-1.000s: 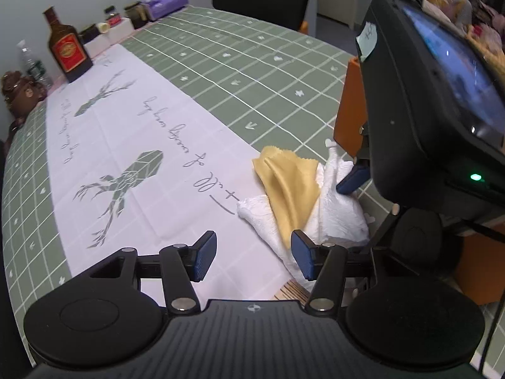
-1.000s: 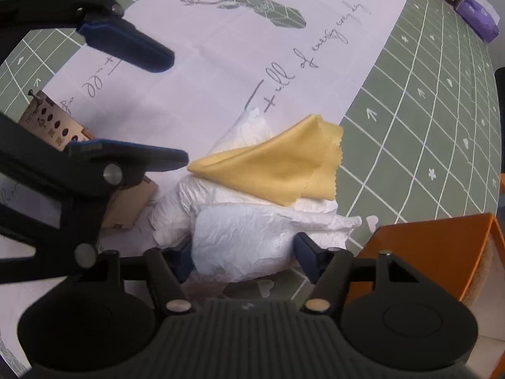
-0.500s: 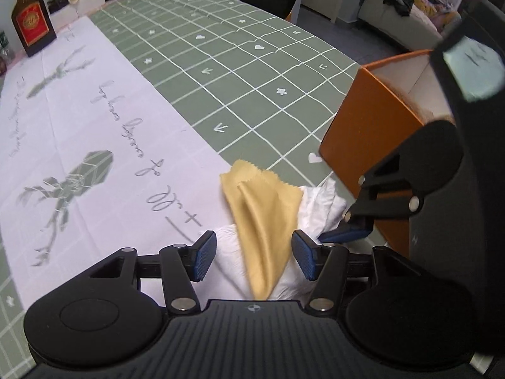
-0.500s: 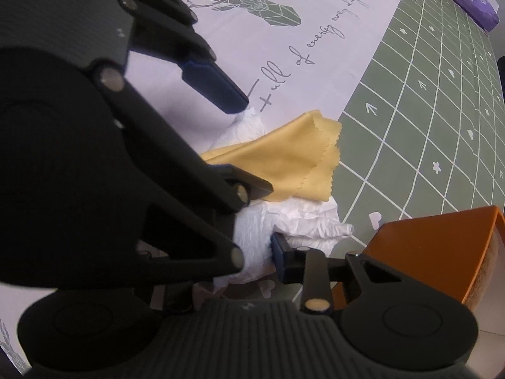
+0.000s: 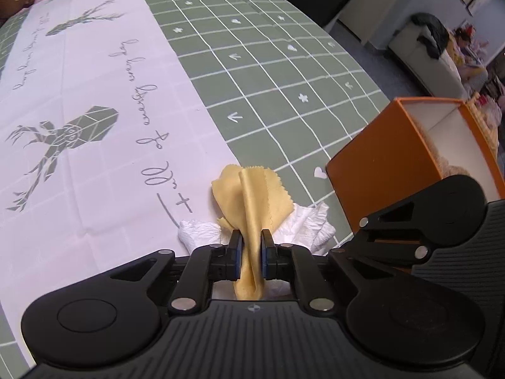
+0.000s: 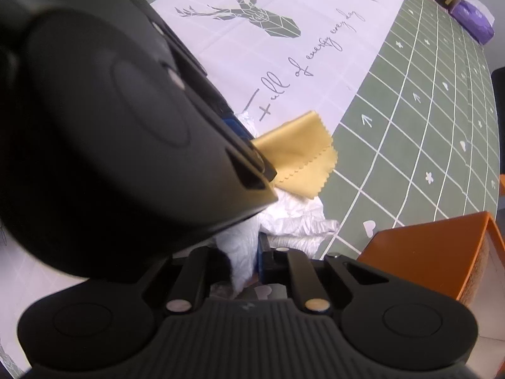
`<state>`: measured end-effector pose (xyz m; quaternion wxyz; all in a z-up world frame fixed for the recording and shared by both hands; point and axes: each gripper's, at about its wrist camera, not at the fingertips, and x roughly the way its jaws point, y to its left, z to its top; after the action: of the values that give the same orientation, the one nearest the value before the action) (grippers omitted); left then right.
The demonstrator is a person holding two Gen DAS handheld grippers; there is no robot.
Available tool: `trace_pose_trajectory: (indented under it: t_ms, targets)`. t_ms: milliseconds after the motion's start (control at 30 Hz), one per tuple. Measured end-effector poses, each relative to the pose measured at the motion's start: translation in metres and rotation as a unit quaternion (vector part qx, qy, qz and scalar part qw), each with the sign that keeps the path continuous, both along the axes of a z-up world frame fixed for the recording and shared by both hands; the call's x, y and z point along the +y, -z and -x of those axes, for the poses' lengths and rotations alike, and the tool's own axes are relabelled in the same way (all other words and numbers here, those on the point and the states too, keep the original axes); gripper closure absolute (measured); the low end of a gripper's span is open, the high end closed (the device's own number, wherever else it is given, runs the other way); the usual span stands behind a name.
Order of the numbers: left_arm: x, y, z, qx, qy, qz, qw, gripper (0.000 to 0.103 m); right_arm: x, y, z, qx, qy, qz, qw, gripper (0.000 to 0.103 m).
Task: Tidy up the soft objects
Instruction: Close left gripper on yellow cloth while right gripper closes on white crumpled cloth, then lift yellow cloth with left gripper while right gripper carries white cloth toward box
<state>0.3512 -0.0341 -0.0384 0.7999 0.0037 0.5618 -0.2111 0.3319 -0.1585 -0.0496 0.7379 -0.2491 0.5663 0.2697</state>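
Progress looks early: nothing's been lifted yet, as far as can be seen. Nearest, the left gripper [image 5: 251, 254] is pinched shut on the yellow cloth [image 5: 252, 199], whose long fold runs toward 12 o'clock. The right gripper [image 6: 249, 260] is clamped on the white tissue [image 6: 293, 218] underneath, still resting on the table [image 5: 284, 79]. Further out at 3 o'clock, the orange box [image 5: 378, 173] is probably where both get dropped.
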Motion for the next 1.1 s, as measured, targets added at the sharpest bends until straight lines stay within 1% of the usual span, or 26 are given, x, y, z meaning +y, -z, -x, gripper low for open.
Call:
trace_pose_trajectory:
  t_ms: [67,200,300,367,467,567,667,767,800,867,933,1100]
  targets:
    - [0.002,-0.009,0.005,-0.015,-0.007,-0.006,0.9999,0.094,0.001,-0.003,0.003,-0.011,-0.005,-0.003,1.000,0.097]
    - [0.006,-0.024,0.016,-0.049,-0.016,-0.046,0.9977,0.097,0.002,-0.011,0.012,-0.034,-0.012,-0.002,0.999,0.097]
    - [0.018,-0.038,0.023,-0.064,-0.038,-0.039,0.9965,0.097,0.000,-0.016,0.019,-0.046,-0.011,0.004,0.999,0.096]
    - [0.022,-0.049,0.032,-0.081,-0.045,-0.038,0.9949,0.097,-0.003,-0.023,0.025,-0.056,-0.006,-0.003,0.998,0.096]
    - [0.023,-0.067,0.051,-0.114,-0.057,-0.052,0.9905,0.097,-0.007,-0.035,0.033,-0.074,0.004,-0.019,0.997,0.096]
    - [0.020,-0.082,0.076,-0.154,-0.070,-0.080,0.9823,0.097,-0.009,-0.048,0.049,-0.097,0.008,-0.026,0.995,0.096]
    - [0.021,-0.095,0.100,-0.175,-0.085,-0.065,0.9788,0.097,-0.007,-0.063,0.068,-0.123,0.003,-0.024,0.992,0.096]
    - [0.026,-0.105,0.125,-0.188,-0.100,-0.044,0.9760,0.097,-0.004,-0.079,0.085,-0.137,-0.005,-0.030,0.990,0.096]
    - [0.027,-0.108,0.136,-0.190,-0.102,-0.032,0.9759,0.097,-0.006,-0.087,0.093,-0.140,-0.009,-0.032,0.990,0.096]
    - [0.028,-0.110,0.157,-0.193,-0.100,-0.008,0.9761,0.097,-0.009,-0.092,0.111,-0.144,-0.019,-0.037,0.989,0.096]
    - [0.029,-0.109,0.179,-0.195,-0.102,0.012,0.9755,0.097,-0.014,-0.098,0.129,-0.139,-0.026,-0.047,0.989,0.096]
    - [0.039,-0.091,0.230,-0.190,-0.109,0.035,0.9750,0.097,-0.025,-0.090,0.174,-0.113,-0.022,-0.081,0.990,0.096]
